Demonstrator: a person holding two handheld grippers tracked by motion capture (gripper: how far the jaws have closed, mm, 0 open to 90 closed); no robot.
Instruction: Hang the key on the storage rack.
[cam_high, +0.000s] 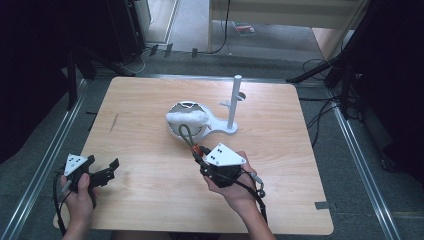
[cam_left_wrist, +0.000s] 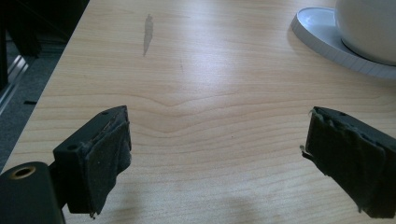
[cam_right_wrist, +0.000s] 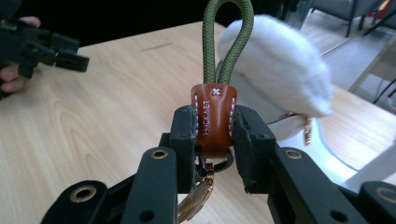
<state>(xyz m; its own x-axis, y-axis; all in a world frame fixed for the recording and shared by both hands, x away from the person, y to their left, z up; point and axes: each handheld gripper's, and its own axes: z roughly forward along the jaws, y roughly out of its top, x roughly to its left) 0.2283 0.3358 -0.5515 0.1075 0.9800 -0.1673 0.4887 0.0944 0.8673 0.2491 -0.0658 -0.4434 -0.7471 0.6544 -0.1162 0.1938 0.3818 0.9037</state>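
Note:
My right gripper (cam_high: 196, 152) (cam_right_wrist: 214, 122) is shut on the brown leather tab (cam_right_wrist: 214, 114) of a key strap. The strap's green cord loop (cam_right_wrist: 229, 42) (cam_high: 186, 134) rises from the tab toward a white fluffy ball (cam_high: 187, 117) (cam_right_wrist: 280, 74). A metal ring and a gold clasp (cam_right_wrist: 194, 203) hang below the jaws. The fluffy ball rests on the round dish of a white stand (cam_high: 220, 127). My left gripper (cam_high: 111, 170) (cam_left_wrist: 218, 113) is held open low over the table's front left, with bare wood between its pads.
The stand's white upright post (cam_high: 233, 102) with short pegs rises behind the dish near the table's middle. The dish's rim (cam_left_wrist: 322, 37) lies ahead and to the right of the left gripper. Cables and dark equipment lie on the floor around the wooden table (cam_high: 150, 110).

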